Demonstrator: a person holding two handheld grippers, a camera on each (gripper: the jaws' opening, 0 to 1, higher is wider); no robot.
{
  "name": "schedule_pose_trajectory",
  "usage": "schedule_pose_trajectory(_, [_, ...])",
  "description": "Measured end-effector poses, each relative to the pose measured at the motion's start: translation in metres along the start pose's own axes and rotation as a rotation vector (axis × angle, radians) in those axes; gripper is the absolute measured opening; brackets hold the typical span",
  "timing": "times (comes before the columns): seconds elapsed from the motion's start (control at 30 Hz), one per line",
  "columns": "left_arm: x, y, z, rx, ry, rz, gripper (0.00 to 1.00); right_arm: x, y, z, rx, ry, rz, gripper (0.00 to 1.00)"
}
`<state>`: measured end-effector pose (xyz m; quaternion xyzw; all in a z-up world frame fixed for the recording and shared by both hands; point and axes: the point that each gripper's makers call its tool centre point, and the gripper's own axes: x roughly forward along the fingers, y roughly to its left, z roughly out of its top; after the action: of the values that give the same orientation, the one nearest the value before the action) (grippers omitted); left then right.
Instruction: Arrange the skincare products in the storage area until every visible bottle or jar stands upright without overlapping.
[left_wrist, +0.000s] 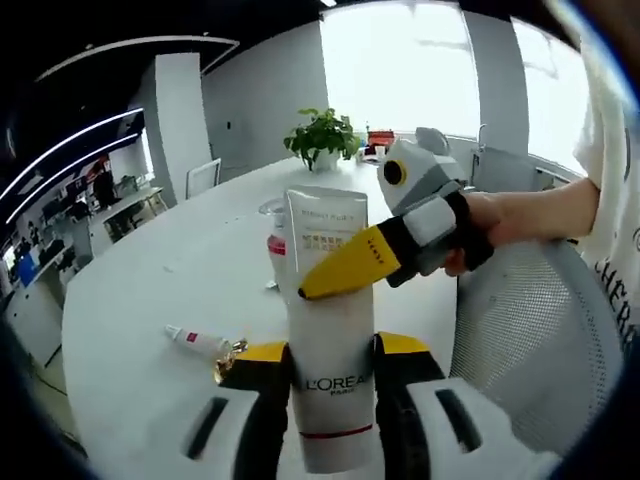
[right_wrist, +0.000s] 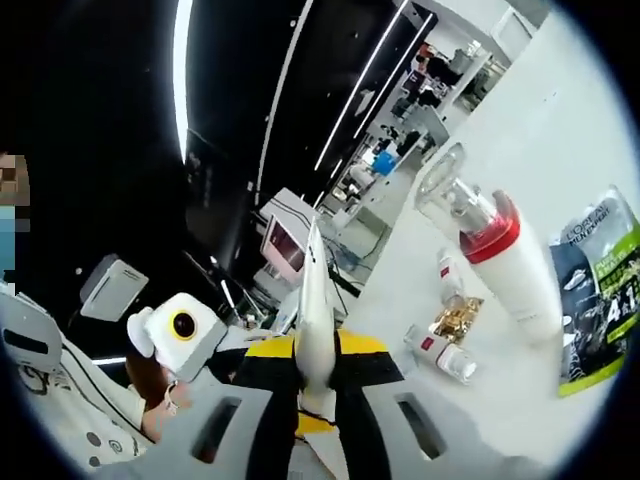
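A white L'Oreal tube (left_wrist: 326, 222) stands crimped end up between my left gripper's (left_wrist: 330, 356) yellow-tipped jaws, which are shut on its lower body. My right gripper (left_wrist: 350, 266), held by a person's hand, comes in from the right and its yellow jaw crosses the front of the tube's upper half. In the right gripper view the tube (right_wrist: 314, 290) shows edge-on between my right gripper's (right_wrist: 316, 350) jaws, which pinch its flat end. A white bottle with a red band (right_wrist: 495, 250) lies on its side on the white table (right_wrist: 540, 130).
A small white tube (left_wrist: 195, 340) and a gold item (left_wrist: 231, 354) lie on the table (left_wrist: 150, 290) to the left. A green and black sachet (right_wrist: 597, 290) and small tubes (right_wrist: 446, 357) lie near the bottle. A potted plant (left_wrist: 322, 135) stands far back, and a mesh chair (left_wrist: 530, 330) is at the right.
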<state>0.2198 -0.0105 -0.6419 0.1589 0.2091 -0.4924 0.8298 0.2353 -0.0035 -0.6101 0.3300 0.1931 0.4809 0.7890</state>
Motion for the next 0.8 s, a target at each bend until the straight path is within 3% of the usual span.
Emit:
schedule_pose_trajectory(0.43, [0.003, -0.023, -0.017, -0.053, 0.064, -0.202, 0.33, 0.003, 0.033, -0.024, -0.386, 0.182, 0.141, 0.12])
schedule_pose_trajectory(0.53, [0.005, -0.025, -0.02, -0.049, 0.069, -0.224, 0.33, 0.003, 0.035, -0.027, -0.425, 0.217, 0.148, 0.12])
schedule_pose_trajectory(0.63, [0.008, -0.027, -0.019, -0.027, 0.069, -0.228, 0.32, 0.003, 0.037, -0.028, -0.533, 0.242, 0.166, 0.12])
schedule_pose_trajectory(0.8, [0.013, -0.034, -0.019, -0.026, 0.072, -0.251, 0.3, 0.0, 0.035, -0.032, -0.6, 0.317, 0.202, 0.12])
